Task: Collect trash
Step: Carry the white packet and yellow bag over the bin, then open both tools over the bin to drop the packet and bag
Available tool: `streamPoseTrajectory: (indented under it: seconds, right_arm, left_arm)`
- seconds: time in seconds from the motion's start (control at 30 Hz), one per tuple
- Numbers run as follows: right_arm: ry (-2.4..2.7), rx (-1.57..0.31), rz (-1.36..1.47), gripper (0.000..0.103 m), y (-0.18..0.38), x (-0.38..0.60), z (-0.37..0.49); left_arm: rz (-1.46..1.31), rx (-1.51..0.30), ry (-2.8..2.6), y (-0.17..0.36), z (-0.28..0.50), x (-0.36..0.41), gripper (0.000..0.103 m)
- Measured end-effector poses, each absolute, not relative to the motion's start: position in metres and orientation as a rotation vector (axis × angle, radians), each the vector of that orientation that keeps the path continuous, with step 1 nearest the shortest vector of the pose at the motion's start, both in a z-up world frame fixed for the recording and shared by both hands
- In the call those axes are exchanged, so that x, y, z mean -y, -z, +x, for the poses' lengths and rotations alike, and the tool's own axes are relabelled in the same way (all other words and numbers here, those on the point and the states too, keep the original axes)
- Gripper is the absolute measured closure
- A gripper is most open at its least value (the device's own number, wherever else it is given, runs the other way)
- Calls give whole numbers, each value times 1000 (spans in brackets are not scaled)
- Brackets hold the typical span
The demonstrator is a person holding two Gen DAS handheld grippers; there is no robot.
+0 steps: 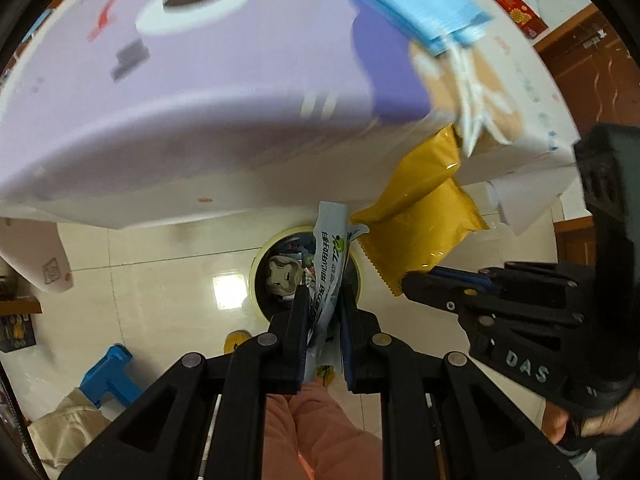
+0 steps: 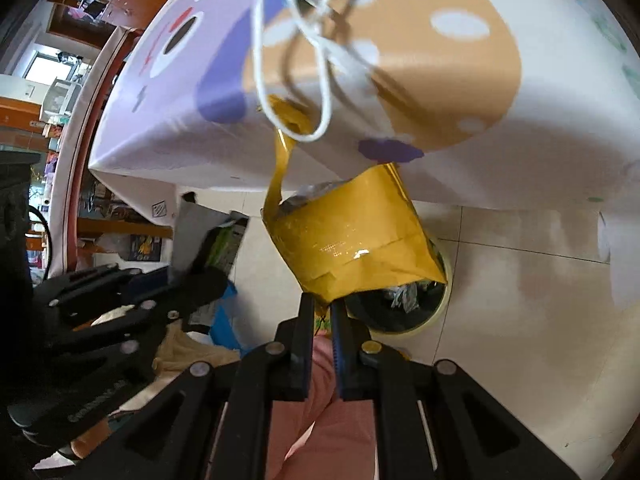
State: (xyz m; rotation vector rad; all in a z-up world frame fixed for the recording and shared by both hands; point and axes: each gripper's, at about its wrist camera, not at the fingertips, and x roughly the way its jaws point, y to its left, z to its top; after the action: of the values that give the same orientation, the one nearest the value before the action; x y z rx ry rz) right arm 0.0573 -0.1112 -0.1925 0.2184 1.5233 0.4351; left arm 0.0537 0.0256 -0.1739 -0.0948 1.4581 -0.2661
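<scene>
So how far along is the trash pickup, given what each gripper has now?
Done: the floor bin already holds some scraps. In hand: the left gripper is shut on a grey-white wrapper, and the right gripper is shut on a torn yellow packet, both hanging over the bin. Left: dropping both in, then the blue face mask on the table's edge.

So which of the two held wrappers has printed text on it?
The pale grey-white wrapper in the left gripper, with dark lettering; the glossy yellow wrapper in the right gripper looks plain.
</scene>
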Motion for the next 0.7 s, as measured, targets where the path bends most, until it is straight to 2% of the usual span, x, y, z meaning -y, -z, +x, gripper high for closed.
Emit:
streamPoseTrajectory:
  seconds: [0.33, 0.6, 0.7]
  right_arm:
    - [-366, -1391, 194, 95, 246, 116, 29]
    - [-322, -1462, 198, 95, 314, 126, 6]
    - [-297, -1489, 212, 95, 342, 128, 1]
  left_arm:
    - [-132, -1483, 246, 249, 46, -16, 91]
    - [-139, -1512, 269, 313, 37, -1, 88]
    - [-140, -1510, 255, 330, 37, 0, 75]
